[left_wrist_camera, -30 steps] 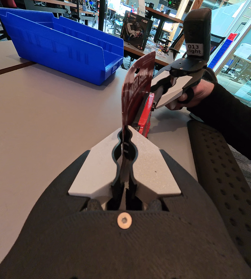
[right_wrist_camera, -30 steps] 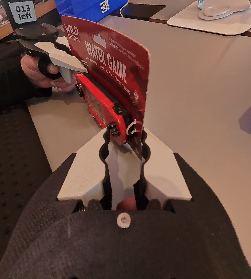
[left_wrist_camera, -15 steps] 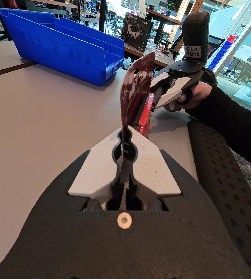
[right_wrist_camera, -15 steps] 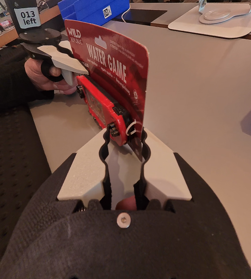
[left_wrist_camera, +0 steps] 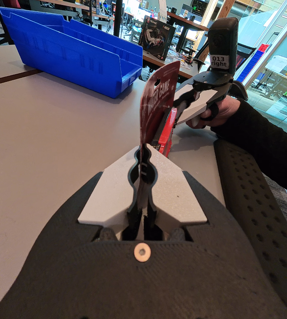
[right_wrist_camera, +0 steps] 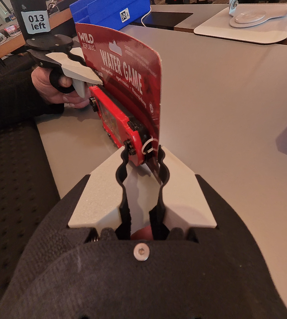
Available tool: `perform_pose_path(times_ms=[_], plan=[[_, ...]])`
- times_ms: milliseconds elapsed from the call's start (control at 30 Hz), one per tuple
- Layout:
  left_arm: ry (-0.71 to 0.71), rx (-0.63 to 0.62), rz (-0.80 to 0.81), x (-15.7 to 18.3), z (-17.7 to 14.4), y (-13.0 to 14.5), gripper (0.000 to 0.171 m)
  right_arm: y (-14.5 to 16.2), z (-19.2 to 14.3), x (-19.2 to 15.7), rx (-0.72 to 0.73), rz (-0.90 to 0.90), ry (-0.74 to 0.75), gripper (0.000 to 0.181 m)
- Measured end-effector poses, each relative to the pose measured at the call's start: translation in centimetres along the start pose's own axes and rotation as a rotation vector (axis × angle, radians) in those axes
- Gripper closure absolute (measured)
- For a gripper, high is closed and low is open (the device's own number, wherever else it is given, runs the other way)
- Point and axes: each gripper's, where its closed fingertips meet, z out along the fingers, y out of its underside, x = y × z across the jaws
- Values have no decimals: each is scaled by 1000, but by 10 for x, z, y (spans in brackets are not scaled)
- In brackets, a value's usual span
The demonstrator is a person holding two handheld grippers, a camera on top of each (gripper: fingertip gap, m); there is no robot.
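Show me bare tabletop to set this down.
Free: the grey tabletop between the blue plastic bin and the red carded toy. Also free beyond the card, short of the white mat. Crowded: the near edge by the black perforated pad.

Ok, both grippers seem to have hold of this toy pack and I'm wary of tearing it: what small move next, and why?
Probably open the left gripper first. It only pinches the thin card edge, while the right gripper spans the red toy and card together, likely the firmer hold.
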Motion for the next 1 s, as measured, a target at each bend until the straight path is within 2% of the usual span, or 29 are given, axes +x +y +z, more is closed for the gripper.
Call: perform_pose_path(times_ms=[133, 333, 867, 1000], plan=[[-2, 4, -4, -1, 0, 0, 171, 0, 1, 0, -6, -4, 7, 149], [-6, -1, 12, 0, 1, 0, 171, 5, 5, 1, -35, -24, 30, 135], [-3, 2, 5, 0, 1, -1, 171, 6, 4, 0, -37, -42, 20, 149], [-3, 4, 6, 0, 2, -1, 171, 5, 4, 1, -32, -37, 21, 146]])
